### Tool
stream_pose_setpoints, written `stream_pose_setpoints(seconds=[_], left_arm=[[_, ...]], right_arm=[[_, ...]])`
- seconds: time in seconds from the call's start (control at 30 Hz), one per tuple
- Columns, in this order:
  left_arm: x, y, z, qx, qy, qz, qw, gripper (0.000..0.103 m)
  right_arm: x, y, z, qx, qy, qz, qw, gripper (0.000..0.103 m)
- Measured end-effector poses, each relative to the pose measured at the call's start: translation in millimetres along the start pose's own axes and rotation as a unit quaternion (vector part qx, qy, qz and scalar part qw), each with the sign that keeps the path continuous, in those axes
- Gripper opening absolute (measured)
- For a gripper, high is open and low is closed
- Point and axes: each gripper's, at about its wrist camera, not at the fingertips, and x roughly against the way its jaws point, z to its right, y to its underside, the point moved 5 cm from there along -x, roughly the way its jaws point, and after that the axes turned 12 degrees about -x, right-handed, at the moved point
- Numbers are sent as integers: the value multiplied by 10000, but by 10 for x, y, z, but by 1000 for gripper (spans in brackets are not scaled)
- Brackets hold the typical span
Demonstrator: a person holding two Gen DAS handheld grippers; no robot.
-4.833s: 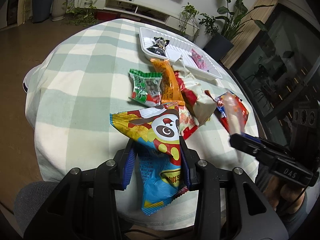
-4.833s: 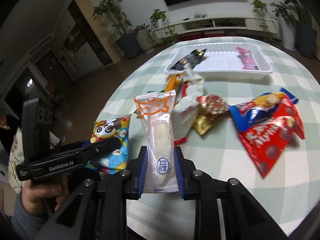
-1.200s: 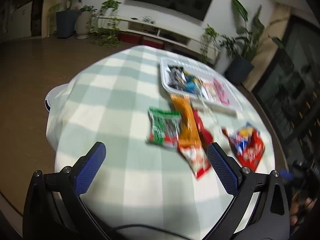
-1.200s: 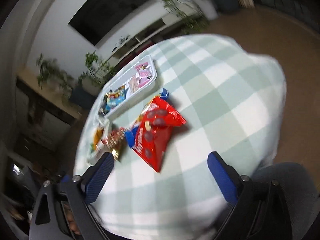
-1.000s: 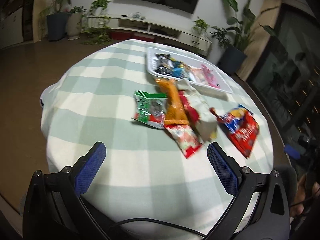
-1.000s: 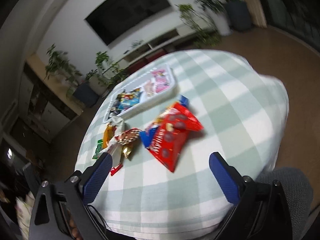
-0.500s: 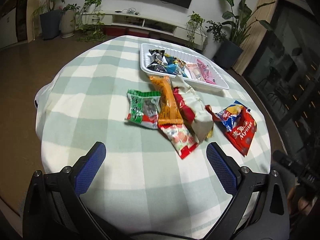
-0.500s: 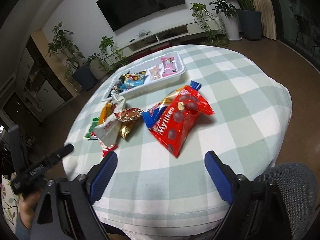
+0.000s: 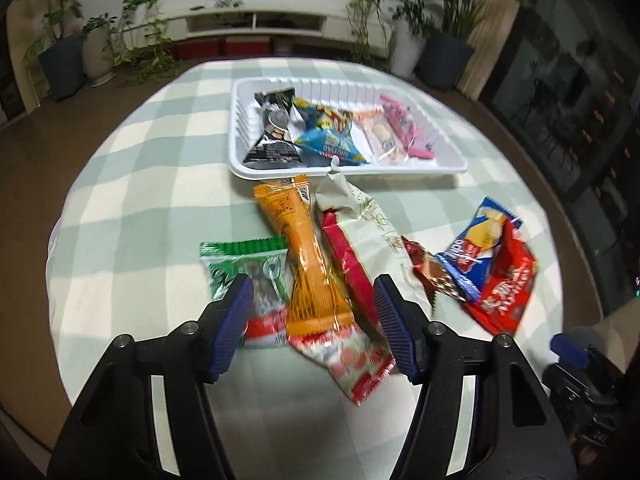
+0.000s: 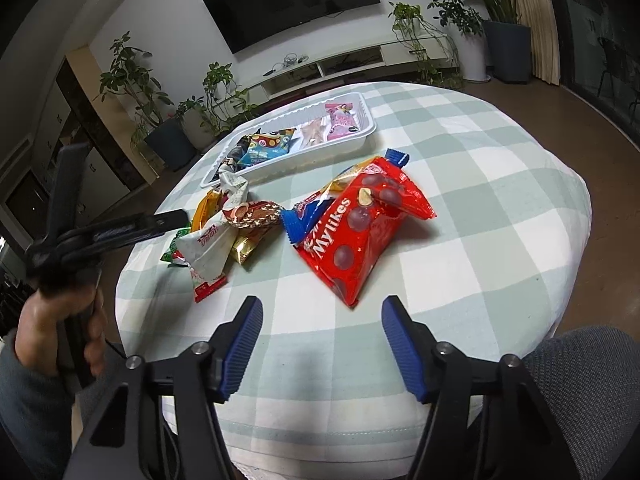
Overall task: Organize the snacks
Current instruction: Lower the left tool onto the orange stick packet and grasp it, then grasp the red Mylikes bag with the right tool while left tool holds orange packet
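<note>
A white tray (image 9: 240,136) at the table's far side holds several snack packs; it also shows in the right wrist view (image 10: 370,130). My left gripper (image 9: 312,316) is open and empty, its jaws either side of the near end of an orange packet (image 9: 308,264), beside a green pack (image 9: 248,268) and a red-and-white pack (image 9: 352,360). My right gripper (image 10: 322,344) is open and empty, just short of a red Mylikes bag (image 10: 360,236). That bag shows at the right in the left wrist view (image 9: 504,292).
A cream pouch (image 9: 360,216), a brown-gold candy (image 10: 252,216) and a blue chip bag (image 9: 476,240) lie in the pile. The round table has a green checked cloth (image 10: 480,160). Potted plants (image 10: 168,132) and a TV shelf stand beyond.
The blue cartoon bag and the clear packet held earlier now lie in the tray. Both grippers opened, pulled back, then narrowed; the left has come down over the orange packet.
</note>
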Motion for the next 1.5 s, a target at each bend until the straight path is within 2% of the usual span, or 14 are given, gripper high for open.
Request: stream_pose_setpoints(seconds=[0.17,0.3,0.63,0.67,0.77,0.83,1.2,1.5], left_arm=[[-283,-90,-9,-166,-95,-323,9993,54],[-449,-113,-39,-217,-96,-507,9984,41],[-615,-189,-59,-416,-158,-709,9965,38],[-631,-195,-66,-424,-132,-706,9965,32],[-634,-192,-72,-422,-67,-660,9969,19],[-620,-190,-82,-393,-16,-600,9974,16],[-409,-163,-126,-249,253,-297,9989,15],[28,63,-156,91,568,157,9982,15]], right_arm=[[-17,-8,18,46,6,14,10000,62],[-47,-6,37,49,17,-10,10000,61],[-91,7,51,67,19,-69,10000,61],[-90,5,50,71,19,-63,10000,61],[-92,1,55,69,30,-56,10000,60],[-95,-3,45,79,34,-62,9999,59],[-91,-5,38,77,72,-21,9999,59],[-120,-175,82,-47,189,23,9998,59]])
